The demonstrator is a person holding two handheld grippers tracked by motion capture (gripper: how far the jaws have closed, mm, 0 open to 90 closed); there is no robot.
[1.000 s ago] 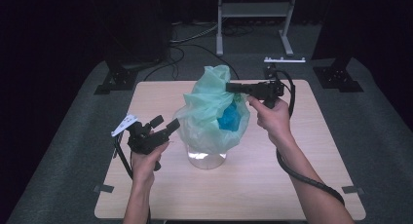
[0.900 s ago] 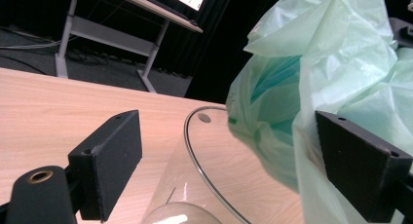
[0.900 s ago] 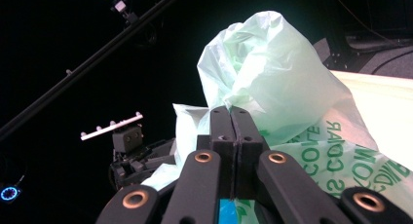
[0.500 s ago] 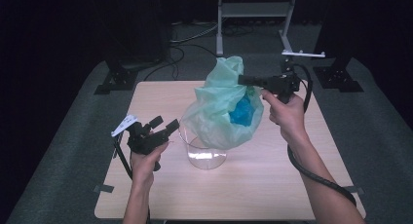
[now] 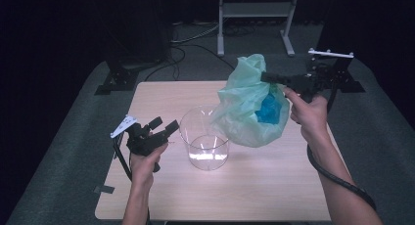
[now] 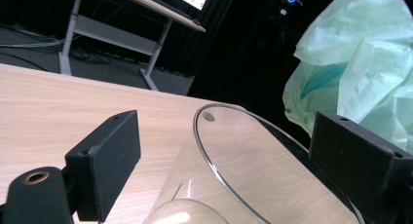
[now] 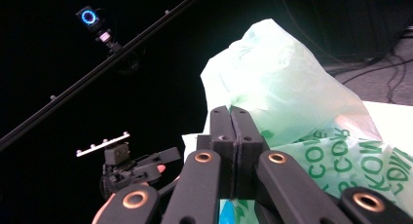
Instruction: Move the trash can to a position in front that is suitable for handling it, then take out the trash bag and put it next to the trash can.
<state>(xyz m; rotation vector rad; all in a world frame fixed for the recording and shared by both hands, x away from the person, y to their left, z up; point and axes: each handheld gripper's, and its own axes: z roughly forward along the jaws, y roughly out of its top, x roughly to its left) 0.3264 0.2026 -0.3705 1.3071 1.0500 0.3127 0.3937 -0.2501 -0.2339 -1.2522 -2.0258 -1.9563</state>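
Green bag (image 5: 247, 110) hanging top-up from pinched right fingers (image 5: 268, 78); left fingers (image 5: 164, 127) wide beside upright glass (image 5: 203, 137).

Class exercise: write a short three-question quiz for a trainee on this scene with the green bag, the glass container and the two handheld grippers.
1. True or false: the right gripper is shut on the green plastic bag.
2. Is the bag A) held up in the air, or B) lying flat on the table?
3. How do the left gripper jaws stand beside the glass container?

Key
1. True.
2. A.
3. Open, gripping nothing.
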